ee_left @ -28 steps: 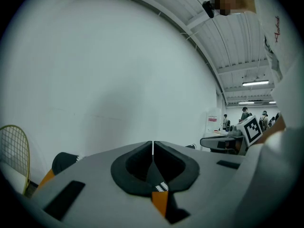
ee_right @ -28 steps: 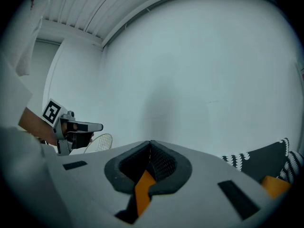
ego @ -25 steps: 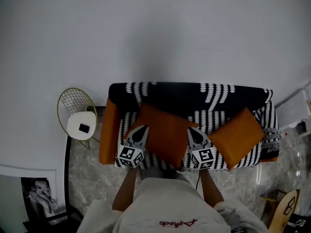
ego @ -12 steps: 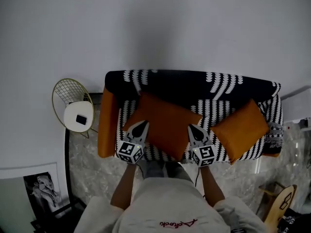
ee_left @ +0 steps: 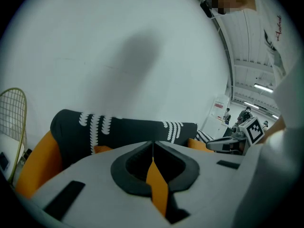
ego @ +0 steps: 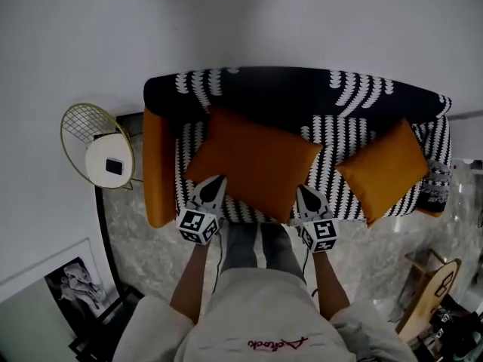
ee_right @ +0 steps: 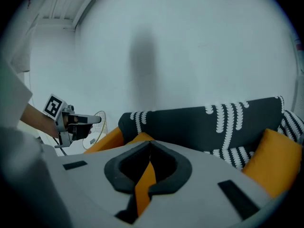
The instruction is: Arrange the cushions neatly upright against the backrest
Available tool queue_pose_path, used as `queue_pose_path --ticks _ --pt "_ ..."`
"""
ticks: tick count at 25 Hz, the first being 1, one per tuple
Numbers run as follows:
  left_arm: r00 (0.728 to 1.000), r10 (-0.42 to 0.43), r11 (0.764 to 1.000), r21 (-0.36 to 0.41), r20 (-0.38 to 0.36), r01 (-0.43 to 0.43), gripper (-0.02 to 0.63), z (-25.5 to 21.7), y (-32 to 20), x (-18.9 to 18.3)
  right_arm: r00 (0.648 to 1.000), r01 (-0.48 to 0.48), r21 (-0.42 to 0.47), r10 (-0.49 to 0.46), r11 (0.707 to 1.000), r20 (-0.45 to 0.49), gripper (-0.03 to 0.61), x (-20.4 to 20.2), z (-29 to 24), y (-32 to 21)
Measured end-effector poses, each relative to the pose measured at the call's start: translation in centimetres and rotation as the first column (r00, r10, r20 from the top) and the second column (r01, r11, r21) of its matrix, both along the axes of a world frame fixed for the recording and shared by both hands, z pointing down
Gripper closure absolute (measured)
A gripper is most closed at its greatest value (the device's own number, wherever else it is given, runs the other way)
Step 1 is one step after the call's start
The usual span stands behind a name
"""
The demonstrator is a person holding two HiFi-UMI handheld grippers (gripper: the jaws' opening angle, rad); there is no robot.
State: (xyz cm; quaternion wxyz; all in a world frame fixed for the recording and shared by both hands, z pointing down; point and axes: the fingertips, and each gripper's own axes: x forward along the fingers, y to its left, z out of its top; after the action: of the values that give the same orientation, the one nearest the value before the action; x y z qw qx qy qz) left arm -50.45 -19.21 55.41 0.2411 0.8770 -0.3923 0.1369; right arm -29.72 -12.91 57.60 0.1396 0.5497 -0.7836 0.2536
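We are pinching the large orange cushion (ego: 256, 161) with both tools. The left tool (ego: 217, 179) is pressed together on the cushion's front left corner. The right tool (ego: 303, 190) is pressed together on its front right corner. In each gripper view a thin fold of smooth orange fabric is showing between the closed dark pads, at the left tool (ee_left: 153, 148) and at the right tool (ee_right: 150, 148).

The cushion is a plump rectangle, sitting skewed over the left and middle of the sofa (ego: 162, 194) seat, with its far edge by the backrest (ego: 294, 93). The sofa cover is black with white rope-like stripes, and the sofa's arms are orange. A second orange cushion (ego: 383, 168), square and turned like a diamond, is resting near the seat's right end. A round gold wire chair (ego: 79, 123) is standing beside the sofa's left arm on the marble floor (ego: 143, 255).
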Motion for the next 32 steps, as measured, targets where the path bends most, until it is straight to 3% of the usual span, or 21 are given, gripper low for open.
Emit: queue_pose_path --ticks 12,22,23,24,25,26,27,28,32 --pt "0.999 -0.008 0.991 -0.136 0.041 0.013 0.575 10.4 1.1 -2.9 1.0 -0.003 -0.19 0.006 0.982 0.017 0.551 -2.0 10.1 4.2" --pt "0.998 -0.039 0.978 -0.204 0.048 0.048 0.575 15.9 1.0 -3.7 0.995 -0.052 -0.264 0.072 0.963 0.066 0.547 -1.7 14.9 5.8" --pt "0.998 -0.042 0.976 -0.211 0.042 0.05 0.574 16.3 0.9 -3.7 0.993 -0.058 -0.273 0.083 0.96 0.081 0.494 -1.7 15.3 5.8" --pt "0.998 -0.045 0.974 -0.222 0.038 0.053 0.573 16.6 0.7 -3.7 0.991 -0.064 -0.284 0.094 0.957 0.094 0.349 -1.7 15.8 5.7" --pt "0.998 -0.051 0.97 -0.237 0.039 0.059 0.492 17.2 0.6 -3.7 0.989 -0.073 -0.295 0.107 0.953 0.102 0.283 -1.6 16.2 5.6" --pt "0.997 -0.059 0.965 -0.252 0.05 0.069 0.32 17.8 0.4 -3.8 0.987 -0.085 -0.305 0.122 0.949 0.105 0.252 -1.4 16.6 5.6" --pt "0.995 -0.067 0.962 -0.261 0.068 0.082 0.27 18.3 0.3 -4.1 0.985 -0.098 -0.315 0.137 0.944 0.105 0.237 -1.2 17.0 5.6" --pt "0.994 -0.071 0.959 -0.267 0.087 0.091 0.241 18.9 0.2 -4.4 0.983 -0.11 -0.325 0.151 0.939 0.103 0.22 -1.0 17.4 5.6" --pt "0.989 -0.049 0.953 -0.292 0.136 0.088 0.233 20.7 -0.8 -5.1 0.978 -0.137 -0.358 0.183 0.924 0.097 0.185 -0.6 18.9 5.3"
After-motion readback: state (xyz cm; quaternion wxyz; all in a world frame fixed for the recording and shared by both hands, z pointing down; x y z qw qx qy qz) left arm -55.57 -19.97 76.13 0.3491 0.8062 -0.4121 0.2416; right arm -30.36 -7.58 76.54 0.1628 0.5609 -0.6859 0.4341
